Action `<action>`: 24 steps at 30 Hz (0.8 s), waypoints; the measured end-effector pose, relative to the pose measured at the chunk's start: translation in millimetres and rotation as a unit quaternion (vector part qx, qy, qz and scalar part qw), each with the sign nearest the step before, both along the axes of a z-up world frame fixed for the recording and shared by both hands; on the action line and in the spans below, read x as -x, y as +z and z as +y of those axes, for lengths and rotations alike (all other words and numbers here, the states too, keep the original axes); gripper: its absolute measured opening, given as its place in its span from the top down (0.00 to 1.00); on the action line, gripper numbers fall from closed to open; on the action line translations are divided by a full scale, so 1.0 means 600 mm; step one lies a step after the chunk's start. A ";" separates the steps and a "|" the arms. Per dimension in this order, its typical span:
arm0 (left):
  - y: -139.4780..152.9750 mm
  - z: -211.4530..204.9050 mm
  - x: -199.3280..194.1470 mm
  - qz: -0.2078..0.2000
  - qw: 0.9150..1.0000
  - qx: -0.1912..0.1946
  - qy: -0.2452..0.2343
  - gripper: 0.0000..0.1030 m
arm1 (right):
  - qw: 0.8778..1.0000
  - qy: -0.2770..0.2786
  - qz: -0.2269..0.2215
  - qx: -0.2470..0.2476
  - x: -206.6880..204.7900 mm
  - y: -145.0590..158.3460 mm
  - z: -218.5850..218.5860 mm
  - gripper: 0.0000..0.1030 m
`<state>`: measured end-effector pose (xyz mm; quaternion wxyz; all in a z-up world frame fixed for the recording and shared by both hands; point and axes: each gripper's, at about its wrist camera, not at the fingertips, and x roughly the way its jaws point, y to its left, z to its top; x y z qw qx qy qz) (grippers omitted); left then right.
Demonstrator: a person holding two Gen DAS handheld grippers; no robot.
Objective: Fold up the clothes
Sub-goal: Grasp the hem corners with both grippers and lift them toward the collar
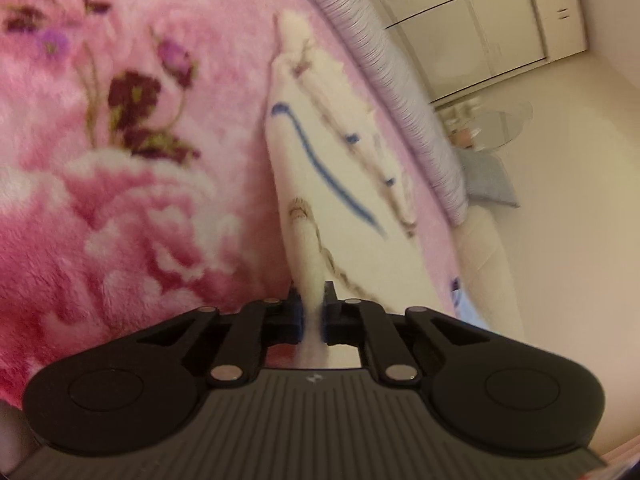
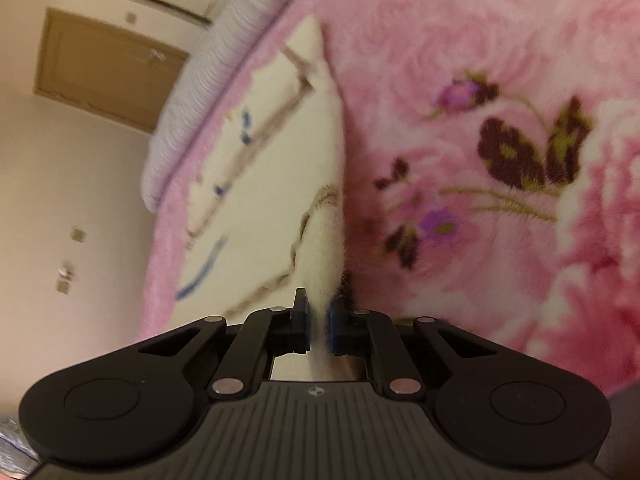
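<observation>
Pink plush bedding (image 1: 120, 200) printed with big roses and dark purple blossoms covers the bed, and on it lies a cream garment (image 1: 320, 168) with blue curved lines, small blue marks and brownish trim, stretched out lengthwise toward the bed's far edge. The pictures are blurred, so finer detail is lost. A striped lilac-grey bolster (image 1: 400, 92) runs along that edge. Beyond it are pale walls, white cupboards (image 1: 480, 20) and, in the right wrist view, a brown door (image 2: 108, 68). The left hand-held gripper (image 1: 312, 312) is pinched narrow on a bunched fold of the cream garment, and the right hand-held gripper (image 2: 318, 324) grips another fold just as tightly.
</observation>
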<state>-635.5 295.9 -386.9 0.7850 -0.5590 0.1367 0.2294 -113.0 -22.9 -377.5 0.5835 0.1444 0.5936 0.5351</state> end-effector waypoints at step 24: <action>0.009 -0.174 0.195 -0.044 0.998 0.018 0.042 0.99 | 0.997 -0.053 0.038 -0.031 0.147 0.023 -0.211 0.91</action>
